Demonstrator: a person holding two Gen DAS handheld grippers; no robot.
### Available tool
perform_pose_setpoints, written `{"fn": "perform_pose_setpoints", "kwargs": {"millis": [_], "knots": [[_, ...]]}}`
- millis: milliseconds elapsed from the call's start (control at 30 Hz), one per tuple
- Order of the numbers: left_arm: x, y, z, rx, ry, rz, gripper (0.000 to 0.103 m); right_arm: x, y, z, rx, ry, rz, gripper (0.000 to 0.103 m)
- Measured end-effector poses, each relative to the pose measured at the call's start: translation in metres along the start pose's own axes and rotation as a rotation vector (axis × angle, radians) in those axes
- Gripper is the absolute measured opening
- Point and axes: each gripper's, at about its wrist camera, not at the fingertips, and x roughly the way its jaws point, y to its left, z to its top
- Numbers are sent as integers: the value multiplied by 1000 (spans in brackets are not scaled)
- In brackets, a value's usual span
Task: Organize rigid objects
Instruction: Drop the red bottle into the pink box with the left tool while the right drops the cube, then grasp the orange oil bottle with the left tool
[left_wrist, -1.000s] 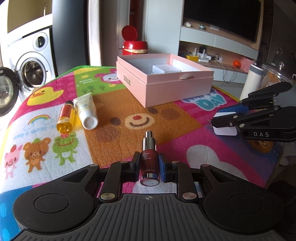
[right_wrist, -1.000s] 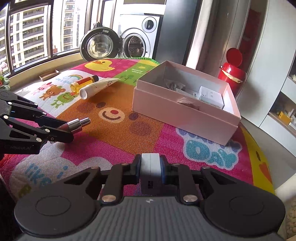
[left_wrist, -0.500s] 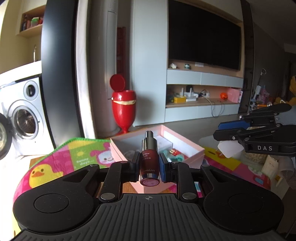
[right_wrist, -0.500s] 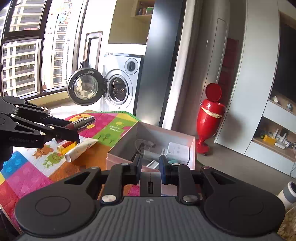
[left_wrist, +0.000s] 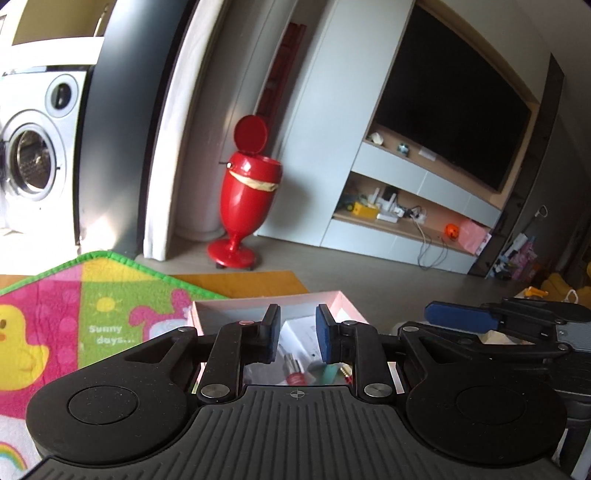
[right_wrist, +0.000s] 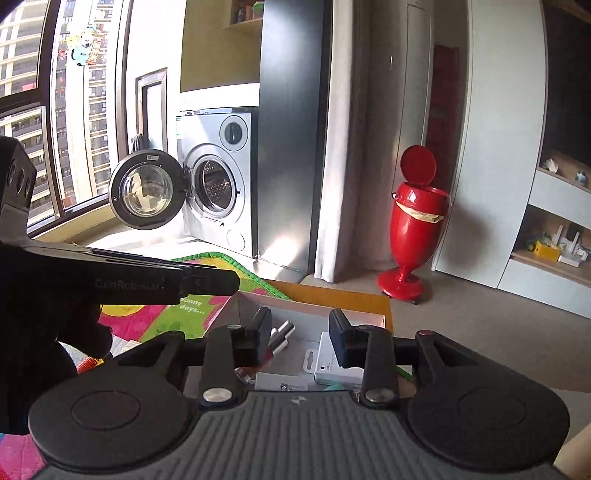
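The pink box (left_wrist: 334, 295) lies open right under both grippers. My left gripper (left_wrist: 297, 332) hangs over it with its jaws apart and nothing between the pads. The dark red bottle with a silver cap (left_wrist: 295, 374) is below them, inside the box. In the right wrist view that bottle (right_wrist: 282, 332) tilts beside the left finger of my right gripper (right_wrist: 299, 332). The right jaws are opening and hold nothing. A grey-white adapter (right_wrist: 280, 384) and a small white carton (right_wrist: 338, 363) rest in the box (right_wrist: 369, 316). The left gripper (right_wrist: 229, 282) reaches in from the left there.
The box sits on a colourful play mat (left_wrist: 110, 295) over a wooden table. Beyond the table edge stand a red pedal bin (left_wrist: 247, 192) and a washing machine (right_wrist: 214, 184) with its door open. A TV wall unit (left_wrist: 424, 206) fills the right.
Both grippers rose and moved over the pink box. The red bottle left the left jaws and now sits in the box. The right jaws parted and the adapter is gone from between them.
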Motion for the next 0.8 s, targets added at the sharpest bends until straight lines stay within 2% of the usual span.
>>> {"fn": "perform_pose_setpoints", "kwargs": {"millis": [133, 200, 267, 400, 500, 667, 800], "knots": [[-33, 33, -40, -45, -12, 71, 24, -2, 19, -40, -69, 15, -37, 59], [-54, 47, -58, -66, -26, 150, 24, -4, 34, -58, -133, 30, -54, 59], [-80, 66, -76, -110, -51, 239, 24, -12, 57, -79, -218, 43, -35, 59], [-122, 99, -102, -201, -33, 342, 24, -21, 96, -100, -306, 77, 64, 59], [-141, 121, -118, -257, 5, 433, 23, -22, 121, -104, -308, 106, 141, 59], [-160, 139, -139, -338, 14, 455, 23, -2, 150, -92, -240, 156, 227, 59], [-162, 138, -143, -322, 22, 457, 23, 22, 166, -74, -128, 203, 292, 59]]}}
